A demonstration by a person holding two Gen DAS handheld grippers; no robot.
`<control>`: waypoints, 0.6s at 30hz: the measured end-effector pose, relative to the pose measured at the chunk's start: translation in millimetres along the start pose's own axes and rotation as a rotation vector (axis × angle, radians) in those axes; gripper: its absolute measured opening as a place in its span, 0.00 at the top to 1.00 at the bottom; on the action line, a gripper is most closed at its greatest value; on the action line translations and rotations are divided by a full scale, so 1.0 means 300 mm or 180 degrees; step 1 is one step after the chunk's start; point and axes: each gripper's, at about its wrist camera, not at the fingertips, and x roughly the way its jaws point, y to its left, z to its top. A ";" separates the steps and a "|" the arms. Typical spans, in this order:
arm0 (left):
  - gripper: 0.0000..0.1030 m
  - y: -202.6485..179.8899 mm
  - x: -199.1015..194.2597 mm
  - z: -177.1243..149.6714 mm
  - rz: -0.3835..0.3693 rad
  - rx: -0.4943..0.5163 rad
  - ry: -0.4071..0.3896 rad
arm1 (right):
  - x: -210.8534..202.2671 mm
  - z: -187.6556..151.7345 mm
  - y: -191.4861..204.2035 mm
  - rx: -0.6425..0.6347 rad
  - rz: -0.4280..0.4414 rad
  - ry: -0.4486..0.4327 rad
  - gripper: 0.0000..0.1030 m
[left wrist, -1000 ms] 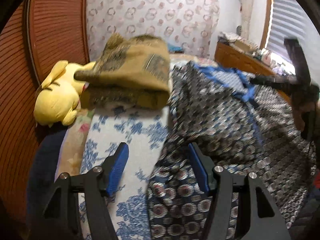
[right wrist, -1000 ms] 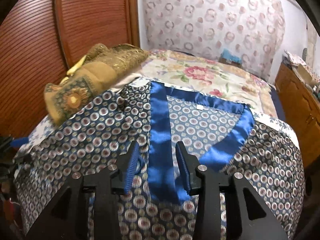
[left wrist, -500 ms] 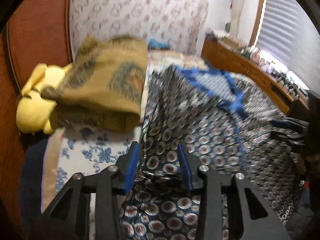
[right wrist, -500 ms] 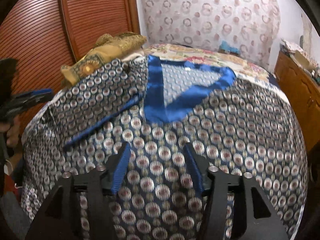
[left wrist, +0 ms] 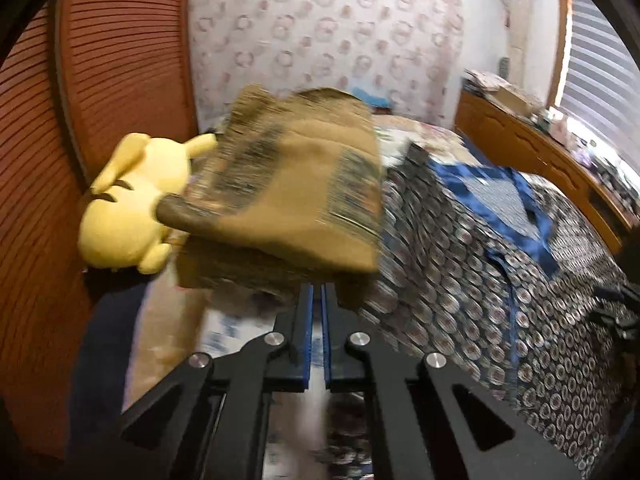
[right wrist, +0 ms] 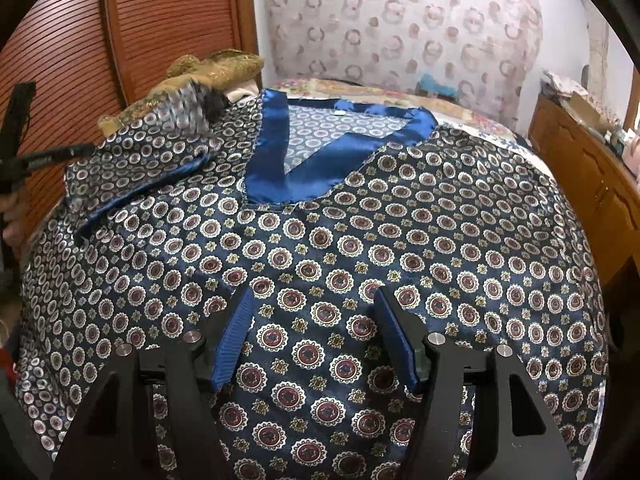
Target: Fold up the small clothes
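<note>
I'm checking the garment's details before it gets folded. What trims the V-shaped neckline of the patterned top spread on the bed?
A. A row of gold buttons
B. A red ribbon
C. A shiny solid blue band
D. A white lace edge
C: in the right wrist view a glossy solid blue band runs around the V-shaped neckline of the patterned top, with no lace, buttons or red ribbon on it.

Folded cloth (left wrist: pixel 288 184) lies between plush toy (left wrist: pixel 132 204) and shirt (left wrist: pixel 480 280).
</note>
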 end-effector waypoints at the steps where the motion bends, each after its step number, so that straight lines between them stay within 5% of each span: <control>1: 0.98 0.013 -0.008 0.002 -0.0018 -0.0015 -0.0013 | 0.001 0.000 0.000 -0.0004 0.0002 0.0005 0.38; 9: 0.74 -0.039 -0.107 0.051 -0.0159 0.0137 -0.0298 | 0.009 0.006 0.000 0.0053 0.0023 0.0001 0.38; 15: 0.45 -0.196 -0.120 0.068 -0.0575 0.0435 -0.0309 | -0.003 0.003 -0.015 0.0143 0.0049 -0.0046 0.38; 18: 0.42 -0.276 -0.100 0.061 -0.0741 0.0529 -0.0250 | -0.012 0.001 -0.016 0.0153 0.0046 -0.0082 0.38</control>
